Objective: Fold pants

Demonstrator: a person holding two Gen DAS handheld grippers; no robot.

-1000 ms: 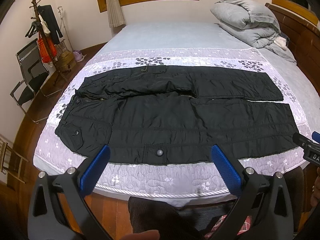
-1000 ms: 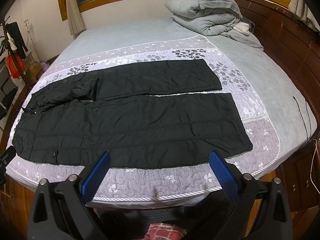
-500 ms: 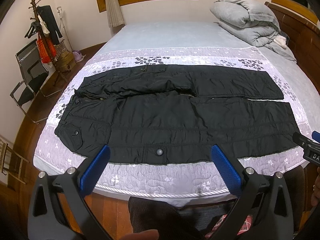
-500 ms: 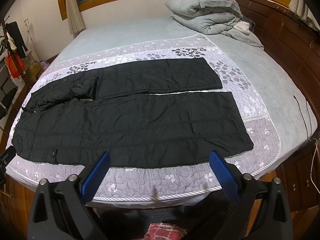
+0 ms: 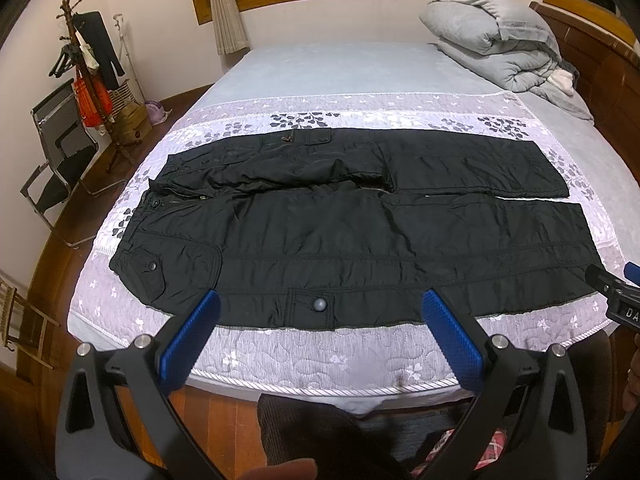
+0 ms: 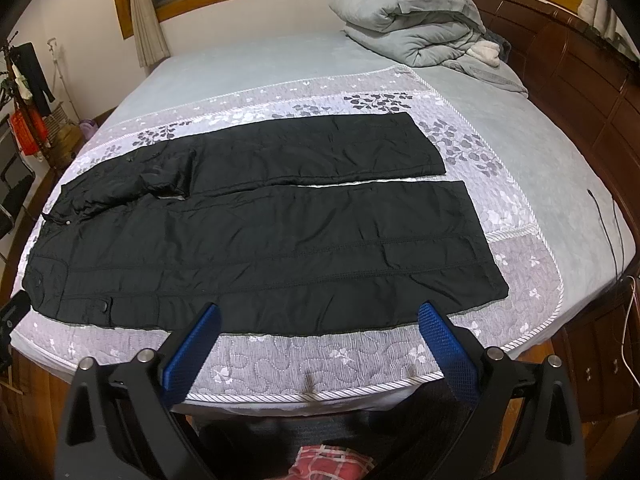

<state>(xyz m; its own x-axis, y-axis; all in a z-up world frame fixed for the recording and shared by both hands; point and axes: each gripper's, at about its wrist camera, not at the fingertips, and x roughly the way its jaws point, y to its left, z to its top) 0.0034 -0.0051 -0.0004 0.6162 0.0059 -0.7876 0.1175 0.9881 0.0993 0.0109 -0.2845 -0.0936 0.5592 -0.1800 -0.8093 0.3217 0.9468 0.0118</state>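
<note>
Black padded pants [image 5: 344, 224] lie spread flat across the bed, waist to the left, both legs running right, side by side. They also show in the right wrist view [image 6: 260, 232]. My left gripper [image 5: 320, 312] is open and empty, held above the near bed edge by the pants' near seam. My right gripper [image 6: 318, 322] is open and empty, held above the near edge by the near leg. The right gripper's tip shows at the right edge of the left wrist view [image 5: 616, 296].
A patterned lilac bedspread [image 5: 320, 360] covers the near half of the bed. A folded grey duvet [image 5: 492, 36] lies at the far right. A wooden headboard [image 6: 580, 80] runs along the right. A coat rack [image 5: 80, 64] and folding chair [image 5: 60, 152] stand left.
Both grippers have held almost still; the view has shifted only slightly. The pants have not moved.
</note>
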